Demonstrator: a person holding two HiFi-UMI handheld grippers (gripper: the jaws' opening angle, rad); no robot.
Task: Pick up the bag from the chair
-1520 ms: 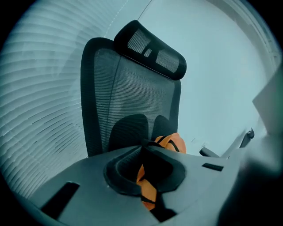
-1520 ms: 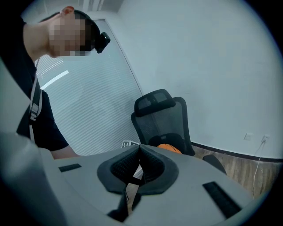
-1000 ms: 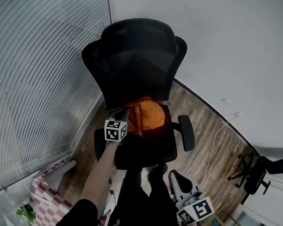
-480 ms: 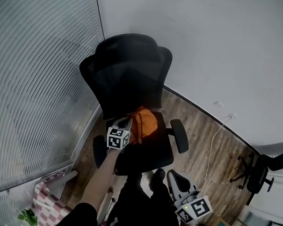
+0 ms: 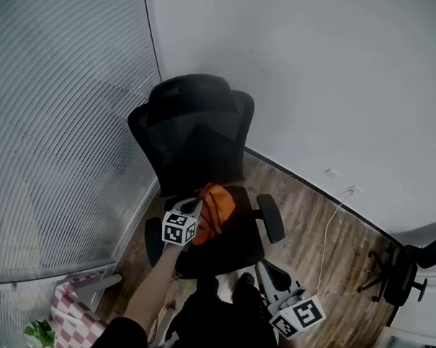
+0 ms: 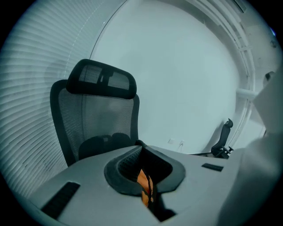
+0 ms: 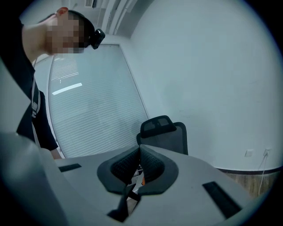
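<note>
Since a second ago the black mesh office chair [image 5: 194, 136] sits lower and smaller in the head view. The orange fabric bag [image 5: 216, 206] looks narrower and more bunched than it did then. The left gripper [image 5: 198, 205] stays at the bag's left edge. The right gripper [image 5: 266, 271] is still low by the person's dark-clad legs [image 5: 219, 321], well apart from the bag.

Left gripper view: jaws together, clamped on a fold of orange fabric with a thin black strap. Right gripper view: jaws closed tip to tip, nothing between them, only a speck of orange seen far behind the gap.

The bag is at the back left of the chair seat [image 5: 229, 242], against the foot of the backrest. Cannot tell if it is off the seat. The left gripper's marker cube covers the bag's lower left side. The chair base is hidden under the seat. The second chair [image 5: 401, 271] is cut off at the right edge. The pink checkered item [image 5: 71, 311] and green plant [image 5: 36, 333] at bottom left are cropped and hard to make out.

Count:
- two chairs
- one bag
- two grippers
- one white cable [image 5: 330, 225] on the wood floor [image 5: 310, 217]
- one wall of grey slatted blinds [image 5: 61, 127]
</note>
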